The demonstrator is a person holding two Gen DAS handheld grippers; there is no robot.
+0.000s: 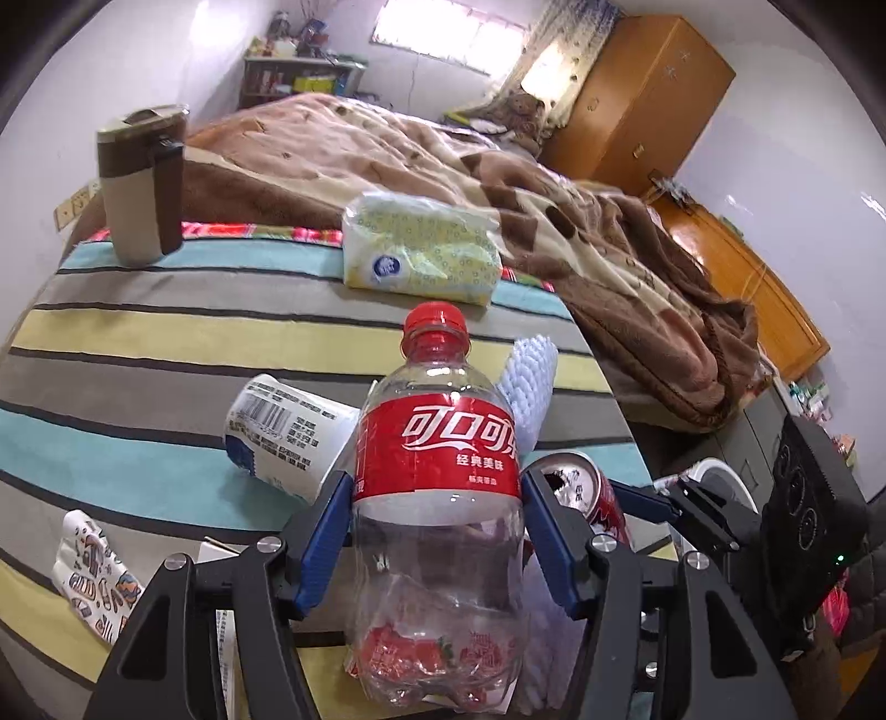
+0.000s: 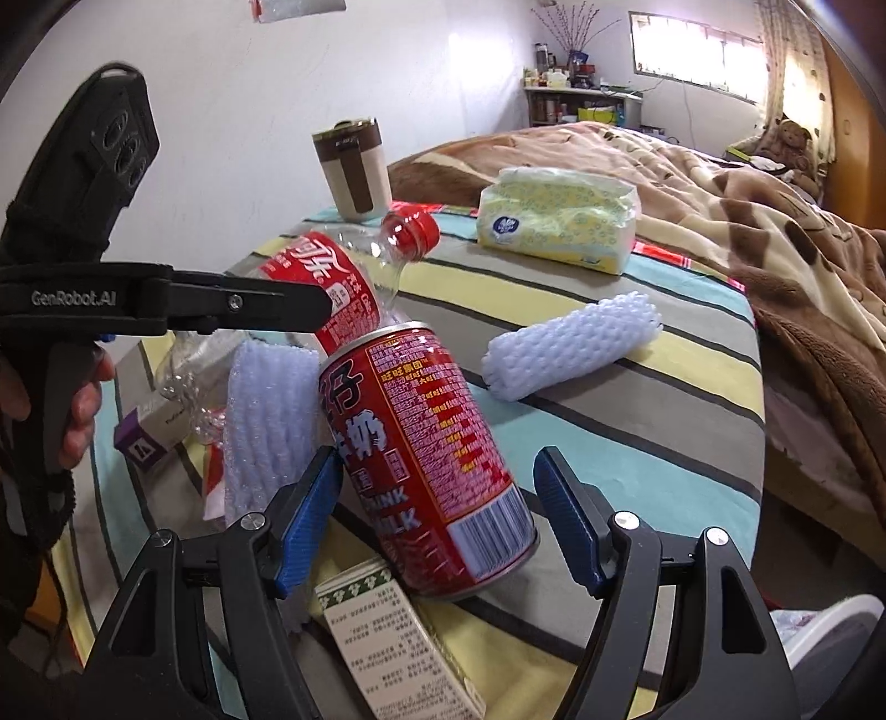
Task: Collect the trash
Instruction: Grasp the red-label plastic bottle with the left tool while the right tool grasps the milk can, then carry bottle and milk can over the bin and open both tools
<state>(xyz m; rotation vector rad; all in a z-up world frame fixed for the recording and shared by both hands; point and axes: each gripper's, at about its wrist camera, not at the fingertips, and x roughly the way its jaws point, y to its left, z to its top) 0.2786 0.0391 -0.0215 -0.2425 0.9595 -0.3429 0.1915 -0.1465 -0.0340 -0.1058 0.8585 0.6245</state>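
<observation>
travel mug (image 1: 143, 183), tissue pack (image 1: 422, 247), brown blanket (image 1: 609, 238)

White walls (image 2: 232, 111) enclose a bedroom lit by a bright window (image 1: 443, 33) at twelve o'clock. A bed with a brown blanket (image 1: 387, 144) fills the middle. An orange wooden wardrobe (image 1: 637, 94) stands at two o'clock, a cluttered shelf (image 1: 293, 72) at eleven o'clock.

Daylight enters through the overexposed, blown-out white window (image 1: 448, 39) on the far wall, leaving the room evenly bright with soft shadows. Both fisheye views bend strongly toward dark vignetted corners. The clear plastic cola bottle with red label (image 1: 437, 498) shows small glints; distant shelves look slightly soft.
</observation>
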